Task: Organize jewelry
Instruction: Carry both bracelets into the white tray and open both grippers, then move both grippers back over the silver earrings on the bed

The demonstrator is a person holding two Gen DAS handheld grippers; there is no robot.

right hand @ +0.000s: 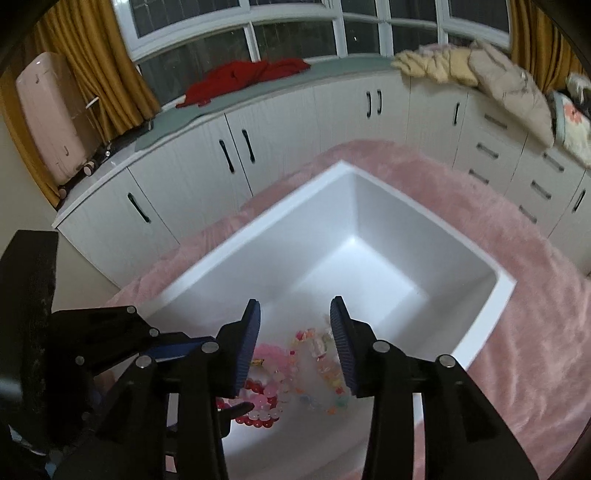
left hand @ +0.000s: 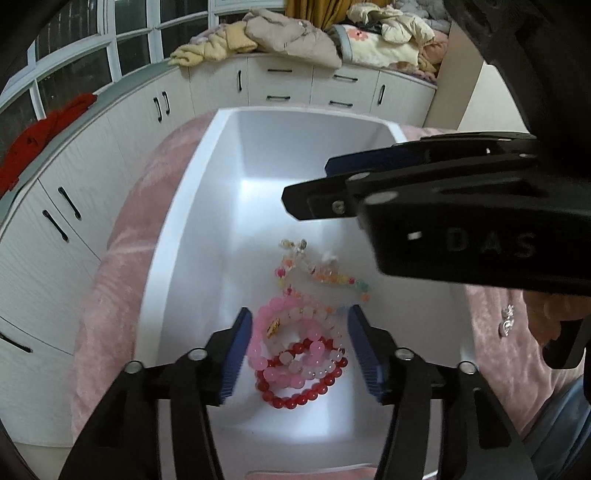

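A deep white box [left hand: 184, 229] [right hand: 258, 221] stands on a pink fluffy blanket. On its floor lies a heap of pink and red bead bracelets [left hand: 299, 354] [right hand: 264, 402], and just beyond it a string of small multicoloured beads [left hand: 321, 273] [right hand: 325, 365]. My left gripper [left hand: 300, 314] hovers open over the heap, its blue pads apart on either side and touching nothing. My right gripper [right hand: 295, 304] is open above the coloured string with nothing between its pads. In the left wrist view it [left hand: 310, 184] reaches in from the right over the box.
A small silver piece [left hand: 508, 321] lies on the blanket [right hand: 517, 295] right of the box, near a person's hand [left hand: 546, 317]. White cabinets [right hand: 258, 140] curve behind, with piled clothes [left hand: 280, 33], a red garment [right hand: 247, 79] and a pink suitcase [right hand: 51, 118].
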